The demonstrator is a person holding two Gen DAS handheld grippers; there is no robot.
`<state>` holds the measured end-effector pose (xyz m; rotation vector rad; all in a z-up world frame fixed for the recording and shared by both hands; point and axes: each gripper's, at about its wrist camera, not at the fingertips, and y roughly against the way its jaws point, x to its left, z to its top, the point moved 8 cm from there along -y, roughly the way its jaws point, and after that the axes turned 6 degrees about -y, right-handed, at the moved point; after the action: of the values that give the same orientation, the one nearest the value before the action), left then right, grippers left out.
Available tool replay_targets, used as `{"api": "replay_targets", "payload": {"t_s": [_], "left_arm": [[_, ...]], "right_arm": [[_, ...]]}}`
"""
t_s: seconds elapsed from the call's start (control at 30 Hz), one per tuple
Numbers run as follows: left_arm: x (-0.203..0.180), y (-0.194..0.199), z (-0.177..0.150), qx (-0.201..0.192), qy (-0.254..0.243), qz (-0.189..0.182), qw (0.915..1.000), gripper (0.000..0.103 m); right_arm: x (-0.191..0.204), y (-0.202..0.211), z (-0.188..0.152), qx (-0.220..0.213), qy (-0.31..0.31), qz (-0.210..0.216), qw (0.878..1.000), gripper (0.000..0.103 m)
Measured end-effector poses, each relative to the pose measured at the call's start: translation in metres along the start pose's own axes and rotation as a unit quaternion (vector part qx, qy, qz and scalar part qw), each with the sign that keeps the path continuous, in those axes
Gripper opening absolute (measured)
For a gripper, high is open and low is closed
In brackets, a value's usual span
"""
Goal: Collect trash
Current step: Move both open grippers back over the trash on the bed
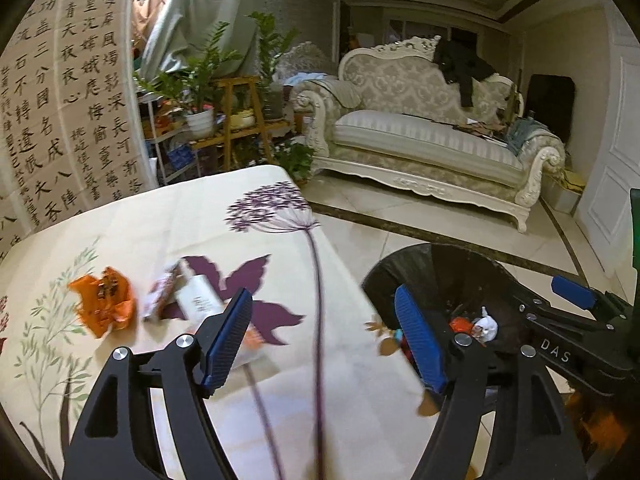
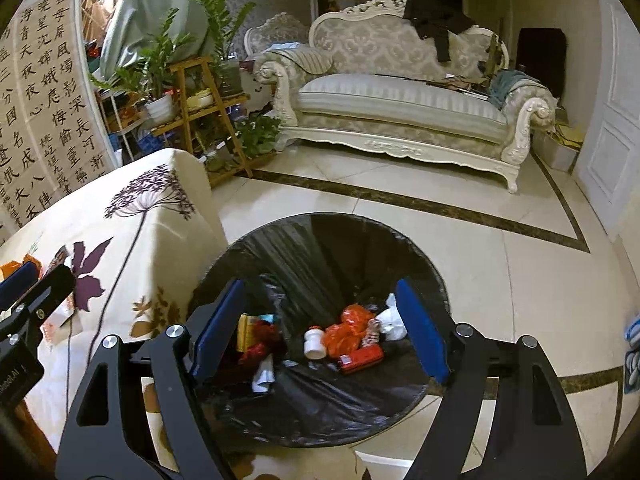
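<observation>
- Left wrist view, from its left side: an orange wrapper (image 1: pixel 105 300), a small patterned packet (image 1: pixel 162 294) and a white box (image 1: pixel 202 300) lie close together on the floral tablecloth (image 1: pixel 168 220), still uncollected.
- The left gripper (image 1: pixel 324 338) stands wide open with nothing between its pads, near the table's right edge.
- To the right, the bin with a black liner (image 1: pixel 404 276) stands on the floor just beside the table.
- Right wrist view: the right gripper (image 2: pixel 322 330) hovers over the bin (image 2: pixel 304 240), jaws apart and empty; a white bottle (image 2: pixel 314 343), orange plastic (image 2: pixel 347 330) and a red pack (image 2: pixel 362 358) already lie inside.
- Judged step: between drops, with both claws free.
- Next likely calls for reaching back left to the table pieces.
- The white box's near end is hidden behind the left finger; the close-lying pieces may hinder a clean pinch.
</observation>
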<state>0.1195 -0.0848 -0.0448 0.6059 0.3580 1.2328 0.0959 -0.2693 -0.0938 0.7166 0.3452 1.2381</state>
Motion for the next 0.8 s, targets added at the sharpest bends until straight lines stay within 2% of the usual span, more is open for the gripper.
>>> {"api": "replay_targets", "payload": {"t_s": [0.33,0.8], "left_arm": [[0.046,0.019,-0.017,0.0,0.026,0.043,0.9987,0.073],[0.134,0.046,-0.057,0.018,0.079,0.12,0.9894,0.073]], "right_arm": [[0.044,0.01,-0.007,0.004,0.028,0.028,0.999,0.076],[0.152,0.02,-0.043,0.034,0.104,0.108,0.988,0.076]]}}
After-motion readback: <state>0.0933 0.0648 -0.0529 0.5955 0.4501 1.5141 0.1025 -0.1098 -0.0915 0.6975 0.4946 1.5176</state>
